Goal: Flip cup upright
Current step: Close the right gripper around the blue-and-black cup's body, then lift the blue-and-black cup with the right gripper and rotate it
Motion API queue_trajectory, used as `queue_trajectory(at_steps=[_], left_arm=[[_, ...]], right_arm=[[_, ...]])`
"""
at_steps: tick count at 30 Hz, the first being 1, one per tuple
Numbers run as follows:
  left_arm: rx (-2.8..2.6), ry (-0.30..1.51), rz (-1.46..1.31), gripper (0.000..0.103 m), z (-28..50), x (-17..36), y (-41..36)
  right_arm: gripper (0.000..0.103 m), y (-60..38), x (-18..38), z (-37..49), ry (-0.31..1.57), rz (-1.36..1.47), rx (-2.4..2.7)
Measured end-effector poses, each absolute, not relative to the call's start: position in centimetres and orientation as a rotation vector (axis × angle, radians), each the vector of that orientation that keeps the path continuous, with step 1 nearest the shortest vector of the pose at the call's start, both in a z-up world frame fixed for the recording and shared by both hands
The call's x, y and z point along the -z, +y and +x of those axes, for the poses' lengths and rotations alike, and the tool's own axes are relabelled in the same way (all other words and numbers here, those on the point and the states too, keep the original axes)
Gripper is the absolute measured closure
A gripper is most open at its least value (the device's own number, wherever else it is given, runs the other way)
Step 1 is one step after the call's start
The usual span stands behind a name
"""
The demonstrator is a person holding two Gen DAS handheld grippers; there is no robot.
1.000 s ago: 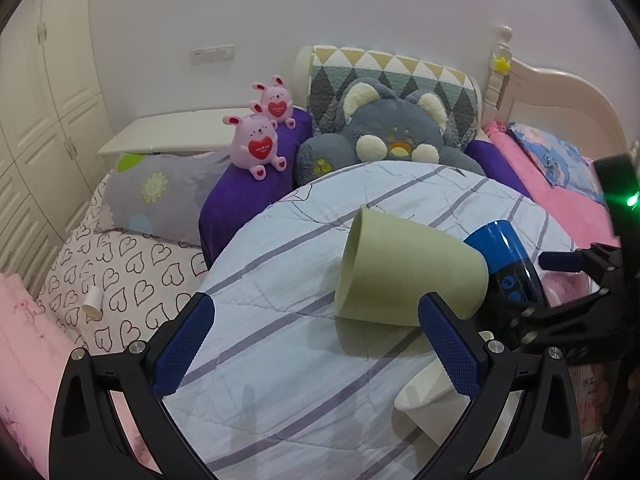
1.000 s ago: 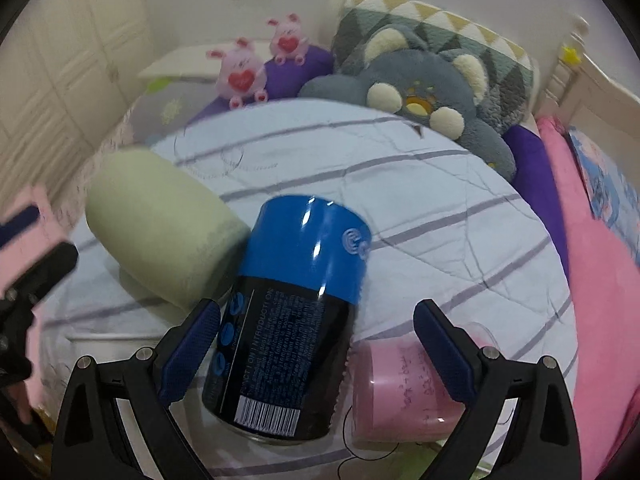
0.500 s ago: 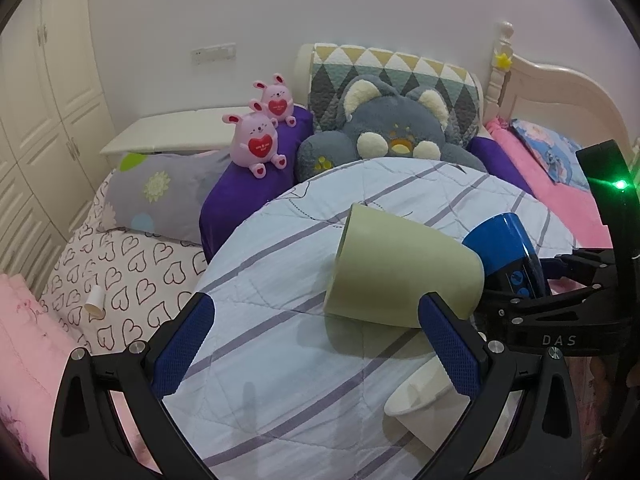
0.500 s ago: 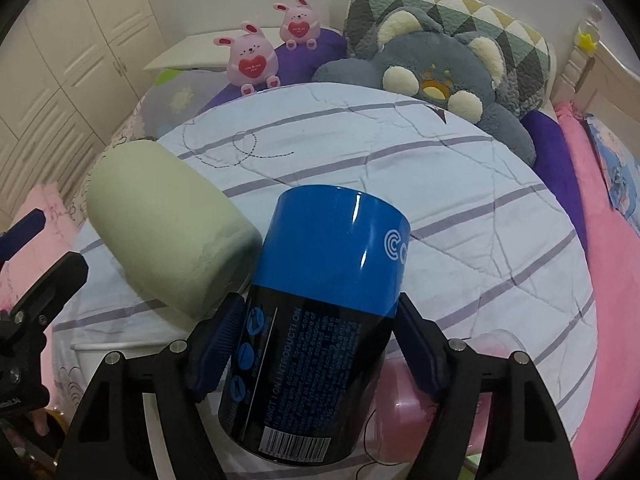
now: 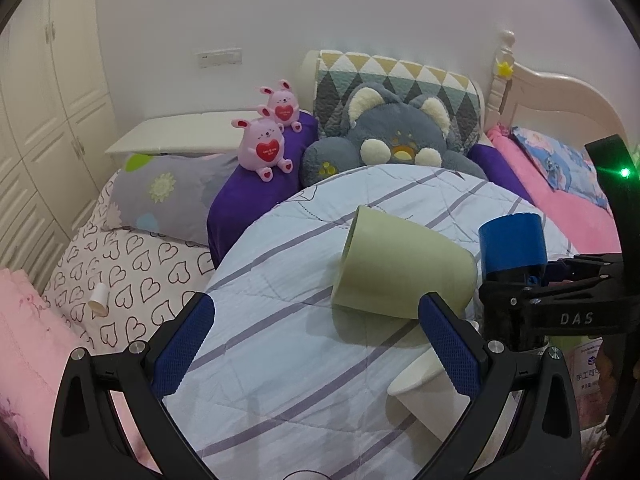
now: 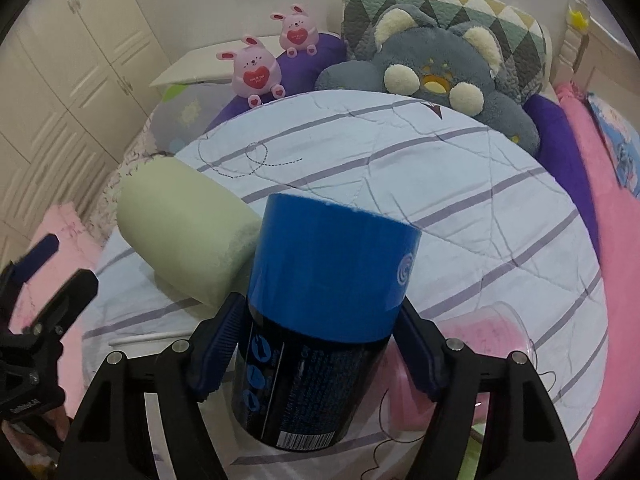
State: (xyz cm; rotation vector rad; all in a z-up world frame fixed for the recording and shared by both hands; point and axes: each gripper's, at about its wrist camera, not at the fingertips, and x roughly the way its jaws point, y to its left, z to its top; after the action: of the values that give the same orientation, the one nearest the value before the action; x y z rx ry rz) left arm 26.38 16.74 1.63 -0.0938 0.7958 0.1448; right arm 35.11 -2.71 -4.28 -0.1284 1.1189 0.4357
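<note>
A blue and black cup (image 6: pixel 324 316) is held between the pads of my right gripper (image 6: pixel 320 344), which is shut on it and holds it raised and nearly upright; it also shows in the left wrist view (image 5: pixel 512 252). A pale green cup (image 5: pixel 404 268) lies on its side on the striped quilt (image 5: pixel 280 340), also in the right wrist view (image 6: pixel 184 232). My left gripper (image 5: pixel 316 344) is open and empty, just in front of the green cup, its right pad close to the cup's side.
A white cup (image 5: pixel 432 392) lies on its side near my left gripper's right finger. A clear cup with pink inside (image 6: pixel 488 344) lies right of the blue cup. Plush bear (image 5: pixel 396 140), pink bunnies (image 5: pixel 264 148) and pillows line the far side.
My right gripper closed on the blue cup and tipped it up from lying on its side to nearly upright. My left gripper stayed open with little movement.
</note>
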Motion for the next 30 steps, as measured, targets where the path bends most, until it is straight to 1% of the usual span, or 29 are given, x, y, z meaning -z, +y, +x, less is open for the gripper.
queue_trajectory(at_steps=[13, 16, 22, 25, 30], left_arm=[[-0.144, 0.752, -0.081, 0.000, 24.4, -3.1, 16.1], [-0.139, 0.744, -0.082, 0.000, 23.8, -3.7, 15.7], [-0.135, 0.707, -0.064, 0.000, 21.4, -5.2, 14.6], [-0.129, 0.695, -0.052, 0.000, 19.6, -5.5, 13.8], [-0.119, 0.702, -0.044, 0.000, 16.9, -5.2, 12.5]], right_arm=[[0.032, -3.7, 1.6, 33.1, 1.081, -0.100, -0.449], [0.032, -4.2, 0.9, 32.0, 1.081, -0.090, -0.462], [0.032, -5.1, -0.9, 27.0, 1.075, -0.099, -0.520], [0.032, -5.2, -0.7, 23.8, 1.126, -0.086, -0.585], [0.032, -4.8, 1.5, 19.5, 1.235, -0.119, -0.623]])
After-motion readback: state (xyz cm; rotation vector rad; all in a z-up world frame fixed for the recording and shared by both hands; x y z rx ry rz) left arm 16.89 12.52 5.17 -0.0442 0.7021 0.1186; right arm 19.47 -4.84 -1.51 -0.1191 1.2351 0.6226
